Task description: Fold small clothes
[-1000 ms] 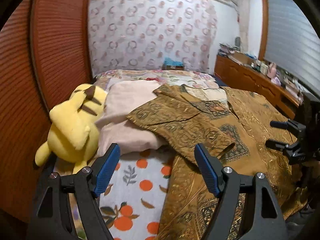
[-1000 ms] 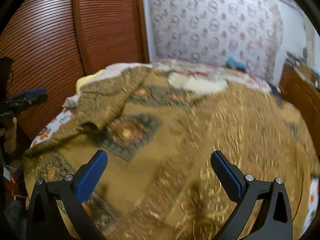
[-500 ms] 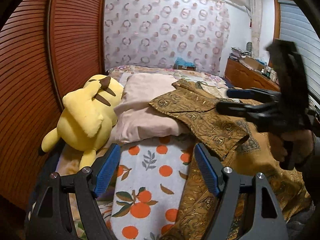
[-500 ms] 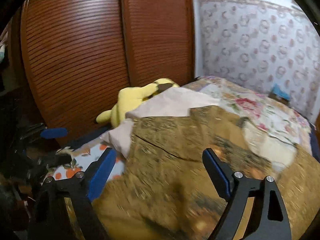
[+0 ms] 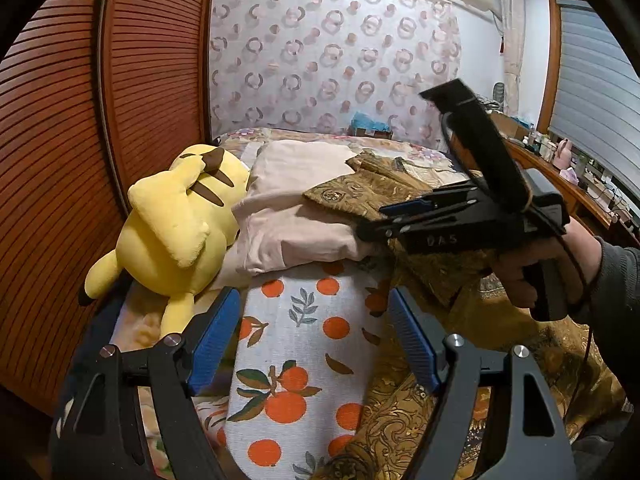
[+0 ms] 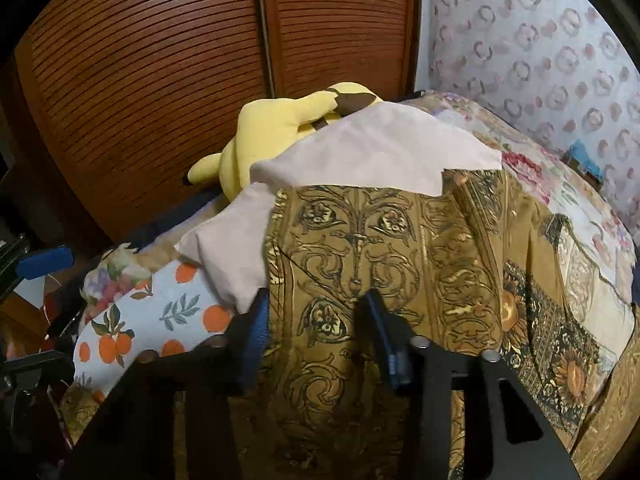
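- Shirt (image 6: 400, 240): brown, ornate print, spread over bed from centre to 4 o'clock in right wrist view. Near edge draped up onto pillow (image 6: 380, 148) at 12 o'clock. Not yet folded, by the look of it.
- Right gripper (image 6: 316, 308): jaws just closing, now narrow, with a raised fold of shirt between them. Pads appear to pinch cloth at shirt's left edge. Grip judged deliberate, taken at the border so that side can be lifted and carried across.
- Same gripper seen side-on in left wrist view (image 5: 384, 220), at 2 o'clock, held in a hand (image 5: 540, 272). Tips down on shirt edge where it meets pillow.
- Left gripper (image 5: 314, 300): jaws wide, nothing between them. Hovering over sheet (image 5: 304, 344) with orange print, at 6 o'clock. Judged to be waiting clear of cloth until a second corner needs holding.
- Plush (image 5: 176, 224): yellow, lying at 9 o'clock against pillow, beside wardrobe (image 5: 152, 80). Apart from shirt.
- Risk, judged: shirt part-resting on pillow, so a pull may drag pillow or catch only a thin layer. Slippery-looking fabric, likely to slide from a shallow pinch.
- Next need, judged: firm hold confirmed, then edge lifted clear of pillow before folding inward.
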Demonstrator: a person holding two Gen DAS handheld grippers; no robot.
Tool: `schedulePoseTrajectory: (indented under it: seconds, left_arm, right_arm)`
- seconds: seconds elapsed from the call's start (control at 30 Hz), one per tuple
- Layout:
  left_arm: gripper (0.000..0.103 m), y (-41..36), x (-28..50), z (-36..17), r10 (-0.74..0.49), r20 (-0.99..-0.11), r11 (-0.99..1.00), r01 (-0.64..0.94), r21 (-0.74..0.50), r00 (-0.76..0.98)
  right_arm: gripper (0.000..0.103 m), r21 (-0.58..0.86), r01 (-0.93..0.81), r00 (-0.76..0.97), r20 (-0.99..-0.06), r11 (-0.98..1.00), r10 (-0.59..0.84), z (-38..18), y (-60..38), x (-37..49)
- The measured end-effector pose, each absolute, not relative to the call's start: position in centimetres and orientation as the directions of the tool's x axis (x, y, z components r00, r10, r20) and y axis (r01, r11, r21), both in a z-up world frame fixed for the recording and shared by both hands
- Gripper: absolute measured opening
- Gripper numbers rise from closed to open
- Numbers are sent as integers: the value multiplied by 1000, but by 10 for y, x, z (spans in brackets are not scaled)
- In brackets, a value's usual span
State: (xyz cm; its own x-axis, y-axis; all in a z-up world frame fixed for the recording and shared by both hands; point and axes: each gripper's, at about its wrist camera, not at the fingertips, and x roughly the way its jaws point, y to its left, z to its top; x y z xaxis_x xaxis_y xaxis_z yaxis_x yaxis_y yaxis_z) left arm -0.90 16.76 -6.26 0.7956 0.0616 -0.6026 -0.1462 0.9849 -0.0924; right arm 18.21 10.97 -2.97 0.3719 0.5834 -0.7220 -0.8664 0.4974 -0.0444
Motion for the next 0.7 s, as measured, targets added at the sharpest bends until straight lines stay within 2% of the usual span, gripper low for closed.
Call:
schedulePoseTrajectory:
  seconds: [0.03,0.13,0.27,0.43,0.6,0.67,0.7]
  left_arm:
    - [77,167,-9,-63,61,-603,985,-145,-91,796]
    - [77,166,-9,-62,62,-601,986,-143,-88,797]
    - [77,161,-7,-61,54,-600,987,-133,-87,798]
    - [77,155,-4,-61,43,-598,989,-120,-89,800]
    - [77,145,6,-61,20,-600,991,-95,-94,800]
    - [77,140,11,-60,13,-600,992,-85,-93,800]
    - [77,137,15,-60,5,-601,993,-77,-95,800]
  right_arm:
    - [25,-30,-870,362,-717,492,596,-28,110,183]
    - [15,3,-872,348,-699,489,625,-24,100,185]
    - [10,37,-870,349,-659,492,666,-12,85,188]
    - [8,60,-824,438,-565,564,700,14,41,186]
    - [9,95,-715,561,-513,693,649,26,-35,191]
    - [26,63,-678,597,-533,732,599,21,-54,194]
    - [46,27,-654,623,-548,756,558,15,-62,196]
